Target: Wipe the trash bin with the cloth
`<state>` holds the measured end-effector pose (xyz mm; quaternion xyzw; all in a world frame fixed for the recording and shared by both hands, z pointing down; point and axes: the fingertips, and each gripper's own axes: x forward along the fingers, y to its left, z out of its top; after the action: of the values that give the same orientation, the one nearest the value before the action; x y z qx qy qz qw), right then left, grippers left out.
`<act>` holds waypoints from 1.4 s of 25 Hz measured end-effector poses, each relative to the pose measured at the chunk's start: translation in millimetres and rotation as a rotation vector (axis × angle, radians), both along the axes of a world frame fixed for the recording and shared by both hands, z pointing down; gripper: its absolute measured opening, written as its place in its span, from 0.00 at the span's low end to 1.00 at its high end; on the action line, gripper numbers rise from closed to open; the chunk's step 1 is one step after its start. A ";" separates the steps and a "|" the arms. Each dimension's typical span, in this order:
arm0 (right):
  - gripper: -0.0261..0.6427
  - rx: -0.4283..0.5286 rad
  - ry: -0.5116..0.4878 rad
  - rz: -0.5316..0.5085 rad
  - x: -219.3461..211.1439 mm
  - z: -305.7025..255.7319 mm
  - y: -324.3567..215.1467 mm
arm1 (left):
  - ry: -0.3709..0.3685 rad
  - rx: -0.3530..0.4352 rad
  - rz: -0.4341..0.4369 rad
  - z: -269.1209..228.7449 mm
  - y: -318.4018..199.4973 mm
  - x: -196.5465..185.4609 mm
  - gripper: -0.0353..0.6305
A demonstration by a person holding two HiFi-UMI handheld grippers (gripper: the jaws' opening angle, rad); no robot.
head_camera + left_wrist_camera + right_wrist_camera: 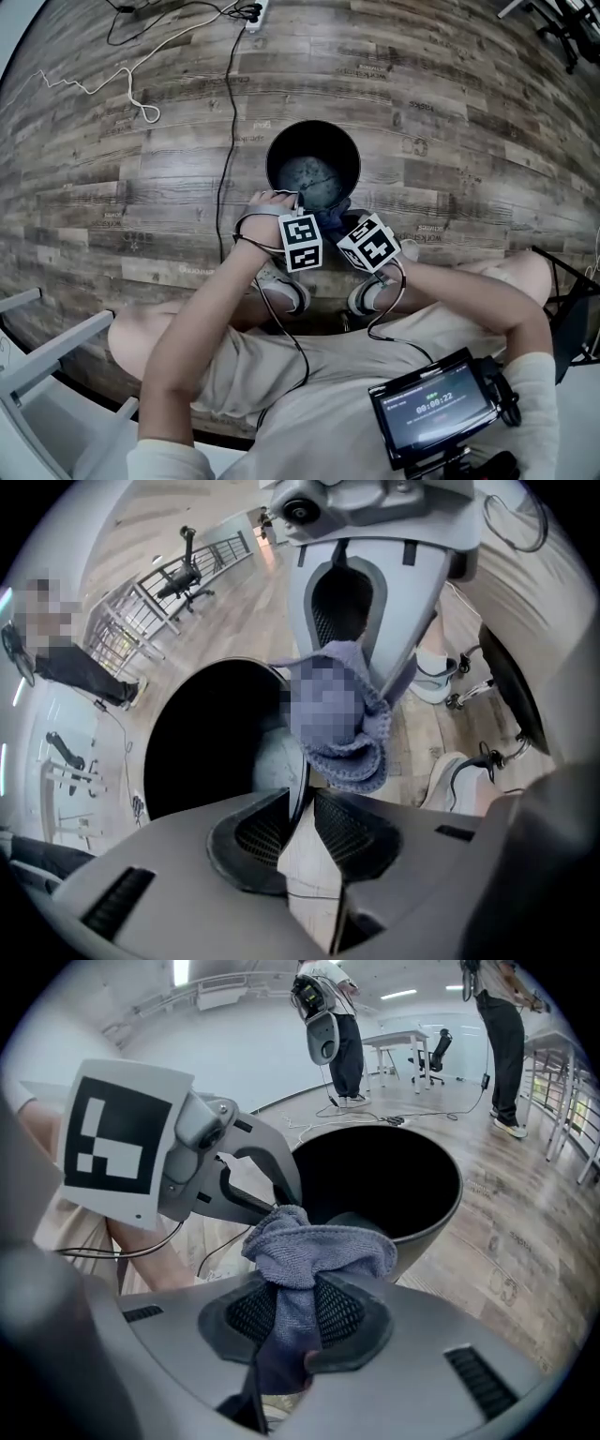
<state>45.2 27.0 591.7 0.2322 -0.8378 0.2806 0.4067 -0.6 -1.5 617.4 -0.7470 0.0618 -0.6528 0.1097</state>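
Note:
A round black trash bin stands open on the wood floor, right in front of the person's feet. My left gripper reaches down to the bin's near rim. In the left gripper view its jaws pinch the thin rim of the bin. My right gripper is beside it, shut on a bunched blue-grey cloth that bulges out above the jaws. The cloth hangs at the outside of the rim, just off the bin. Whether it touches the bin I cannot tell.
The person's two shoes are planted just behind the bin. Cables run across the floor to a power strip at the back. A white frame stands at lower left. People and desks are far behind.

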 end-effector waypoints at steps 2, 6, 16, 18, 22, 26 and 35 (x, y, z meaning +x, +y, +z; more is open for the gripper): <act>0.17 0.003 0.007 -0.012 -2.6 6.4 -2.4 | -0.005 0.017 0.029 0.8 0.5 1.5 0.19; 0.17 -0.014 0.026 -0.031 -8.2 21.9 -4.5 | -0.026 0.042 0.081 4.0 0.8 -0.5 0.18; 0.17 -0.054 0.109 0.004 11.6 84.3 -12.8 | -0.013 0.078 0.137 -1.8 2.5 9.5 0.17; 0.17 -0.062 0.119 0.015 14.1 99.7 -12.7 | -0.015 0.084 0.150 -3.3 3.0 12.2 0.16; 0.17 -0.064 0.136 0.023 10.9 127.5 -12.7 | -0.024 0.095 0.177 -5.1 3.9 12.8 0.16; 0.17 -0.078 0.170 0.042 10.6 149.8 -10.4 | -0.032 0.101 0.190 -8.1 5.5 15.2 0.16; 0.17 -0.083 0.206 0.073 8.2 204.4 -15.7 | -0.021 0.100 0.176 -3.7 5.4 18.4 0.16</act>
<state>53.4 11.4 796.0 0.2731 -0.7702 0.3044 0.4894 17.8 3.9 613.7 -0.7361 0.0275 -0.6446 0.2045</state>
